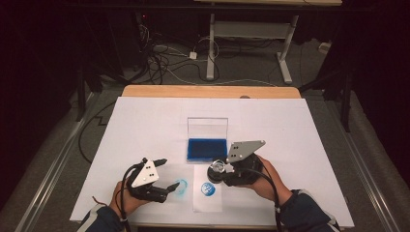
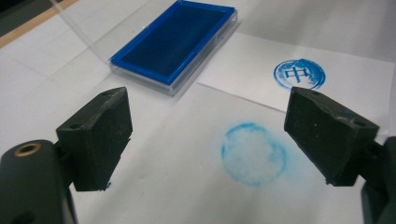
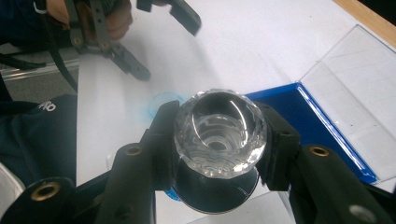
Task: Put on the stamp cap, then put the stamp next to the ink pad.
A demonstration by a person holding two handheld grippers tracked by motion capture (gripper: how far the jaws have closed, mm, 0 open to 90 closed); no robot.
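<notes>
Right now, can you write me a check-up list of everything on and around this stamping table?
Surface: white sheet over a wooden table, with a faint round blue smudge on it.
Job's things: open blue ink pad, clear lid standing up; paper slip with a crisp blue stamp mark; clear faceted stamp.
Clutter: nothing seen.
Grippers: left gripper open, nothing between its jaws, near the smudge; right gripper shut on the stamp, held beside the ink pad, above the slip.
Cables: one trails from each gripper; a loose tangle lies on the floor beyond the table.
Surroundings: dark room, white desk frame behind.
</notes>
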